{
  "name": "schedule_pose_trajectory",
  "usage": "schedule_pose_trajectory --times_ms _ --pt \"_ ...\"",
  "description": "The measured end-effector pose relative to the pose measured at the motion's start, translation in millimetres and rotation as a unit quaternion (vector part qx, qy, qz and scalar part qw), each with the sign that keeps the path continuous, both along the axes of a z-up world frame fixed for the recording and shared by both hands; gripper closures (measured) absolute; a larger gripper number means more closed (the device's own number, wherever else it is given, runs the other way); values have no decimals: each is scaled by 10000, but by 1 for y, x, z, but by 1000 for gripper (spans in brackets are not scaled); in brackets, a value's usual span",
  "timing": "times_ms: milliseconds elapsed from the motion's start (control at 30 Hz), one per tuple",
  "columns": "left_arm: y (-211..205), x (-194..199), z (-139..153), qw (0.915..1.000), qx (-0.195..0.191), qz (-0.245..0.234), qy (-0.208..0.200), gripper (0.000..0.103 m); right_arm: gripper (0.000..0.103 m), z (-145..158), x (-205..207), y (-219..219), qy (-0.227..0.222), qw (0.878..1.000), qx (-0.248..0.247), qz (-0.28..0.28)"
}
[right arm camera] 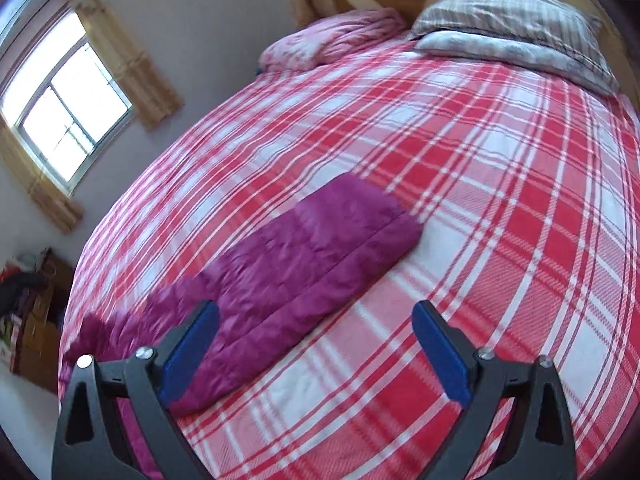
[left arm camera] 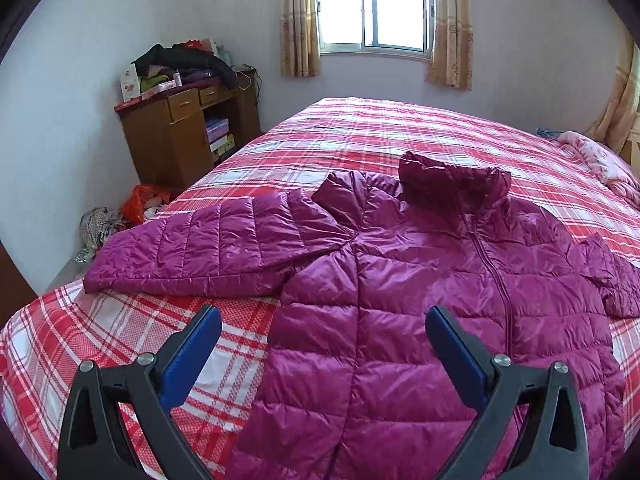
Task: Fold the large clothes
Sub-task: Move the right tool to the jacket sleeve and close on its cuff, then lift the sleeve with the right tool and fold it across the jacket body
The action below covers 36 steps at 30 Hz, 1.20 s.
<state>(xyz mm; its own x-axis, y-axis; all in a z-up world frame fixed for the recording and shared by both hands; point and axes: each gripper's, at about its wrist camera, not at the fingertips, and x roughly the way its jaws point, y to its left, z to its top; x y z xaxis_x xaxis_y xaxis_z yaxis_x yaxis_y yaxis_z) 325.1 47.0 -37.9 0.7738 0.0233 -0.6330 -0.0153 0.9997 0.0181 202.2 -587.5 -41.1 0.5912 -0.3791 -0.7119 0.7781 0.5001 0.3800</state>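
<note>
Both jaws gape above the plaid bed [left arm camera: 360,128] by the window [left arm camera: 374,8].

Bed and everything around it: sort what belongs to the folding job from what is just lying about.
For the job:
jacket, spread flat
bed under it
left tongs, open
right tongs, open

Lying about:
pillow
pink blanket
cabinet piled with clothes
orange bag on the floor
</note>
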Motion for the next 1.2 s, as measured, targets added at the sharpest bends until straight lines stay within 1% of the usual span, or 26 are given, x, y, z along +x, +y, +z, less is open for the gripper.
schedule_pose_trajectory --times_ms 100,200,233,267,300,333,367,400,433,467,500,567,633,700,733,800,900,967,1033,1100,1200 --pt "4 15 -9 9998 -169 122 52 1 4 -14 2 -24 191 9994 29 -287" --pt "6 26 -19 9992 -327 161 165 1 4 -27 9 -41 132 9990 190 -384" --pt "6 28 -23 9991 -343 157 177 1 4 -33 13 -43 177 9985 262 -436" --pt "5 29 -27 9991 -333 164 182 1 8 -38 17 -44 233 9981 301 -488" --pt "5 31 -30 9992 -315 164 195 1 10 -42 21 -44 298 9979 276 -501" --pt "4 32 -35 9992 -309 143 223 1 11 -44 25 -42 395 9978 132 -515" --pt "4 33 -39 9991 -320 133 236 1 15 -43 30 -39 469 9976 -40 -517" --pt "5 33 -43 9990 -342 142 240 1 21 -44 33 -36 542 9974 -146 -457" --pt "7 33 -47 9988 -373 169 253 1 40 -46 37 -35 650 9969 -192 -390" --pt "8 33 -52 9986 -413 190 273 1 53 -48 41 -34 813 9957 -272 -357" --pt "10 34 -56 9983 -453 213 299 1 55 -49 42 -35 860 9951 -358 -316" --pt "13 35 -66 9974 -535 271 411 1 76 -50 43 -36 828 9959 -316 -167" --pt "17 37 -73 9958 -683 297 539 1 79 -52 45 -38 896 9954 -319 -71" --pt "19 37 -73 9951 -794 270 530 1 85 -49 48 -34 1041 9935 -452 53" --pt "19 36 -73 9949 -834 258 508 1 89 -45 51 -30 1102 9922 -568 137" --pt "22 33 -69 9947 -891 235 460 1 90 -30 54 -18 1096 9902 -824 274" --pt "31 25 -60 9947 -905 254 416 1 90 5 56 8 827 9876 -1181 629" --pt "40 17 -53 9938 -1009 302 357 1 90 32 60 33 650 9831 -1436 933" --pt "49 7 -47 9928 -1110 346 290 1 90 55 66 60 468 9770 -1645 1273" --pt "56 -3 -43 9927 -1105 416 240 1 90 74 75 91 241 9706 -1733 1656" --pt "65 -15 -39 9930 -1086 433 188 1 91 90 92 148 70 9536 -1883 2348"
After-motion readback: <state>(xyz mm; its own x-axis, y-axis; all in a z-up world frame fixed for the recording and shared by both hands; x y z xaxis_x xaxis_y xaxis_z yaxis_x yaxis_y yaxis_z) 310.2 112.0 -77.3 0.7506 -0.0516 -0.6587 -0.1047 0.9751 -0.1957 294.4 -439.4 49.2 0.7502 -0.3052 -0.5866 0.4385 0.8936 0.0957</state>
